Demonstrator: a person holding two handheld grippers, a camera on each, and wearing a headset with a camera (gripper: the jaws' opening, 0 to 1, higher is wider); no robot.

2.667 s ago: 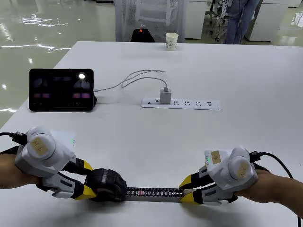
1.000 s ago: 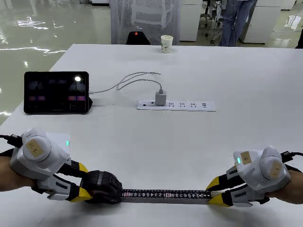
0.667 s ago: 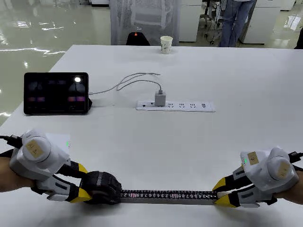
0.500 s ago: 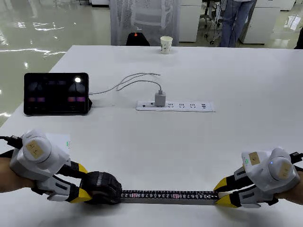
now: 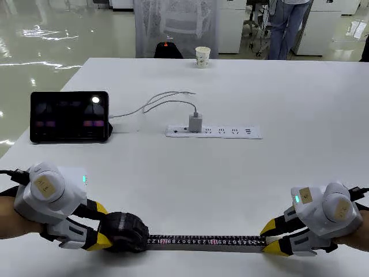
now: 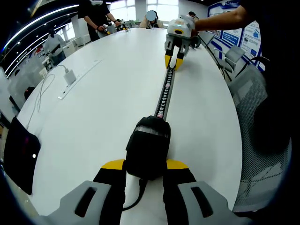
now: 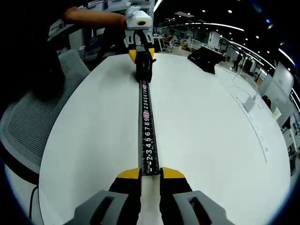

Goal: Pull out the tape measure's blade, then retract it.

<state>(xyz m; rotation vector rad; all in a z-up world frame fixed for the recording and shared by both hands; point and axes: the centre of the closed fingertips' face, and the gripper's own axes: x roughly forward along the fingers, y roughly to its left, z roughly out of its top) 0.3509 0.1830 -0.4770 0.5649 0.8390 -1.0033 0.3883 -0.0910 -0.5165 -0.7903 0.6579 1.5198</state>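
A black tape measure case (image 5: 124, 232) rests on the white table (image 5: 230, 173) near its front edge, and my left gripper (image 5: 102, 225) is shut on it; in the left gripper view the case (image 6: 147, 147) sits between the yellow fingertips. The dark numbered blade (image 5: 204, 240) runs flat along the table to the right. My right gripper (image 5: 270, 238) is shut on the blade's end. In the right gripper view the blade (image 7: 147, 136) stretches from my right gripper (image 7: 150, 174) to the far case (image 7: 144, 68).
A dark tablet (image 5: 70, 116) stands at the left. A white power strip (image 5: 213, 132) with a plugged charger and cable lies mid-table. A paper cup (image 5: 202, 57) sits at the far edge. A person (image 5: 285, 23) stands beyond the table.
My right gripper has drawn to the right with the blade's end, so more blade lies out than 2.7 s ago. Over the last half second it has hardly moved. My left gripper has kept the case in place.
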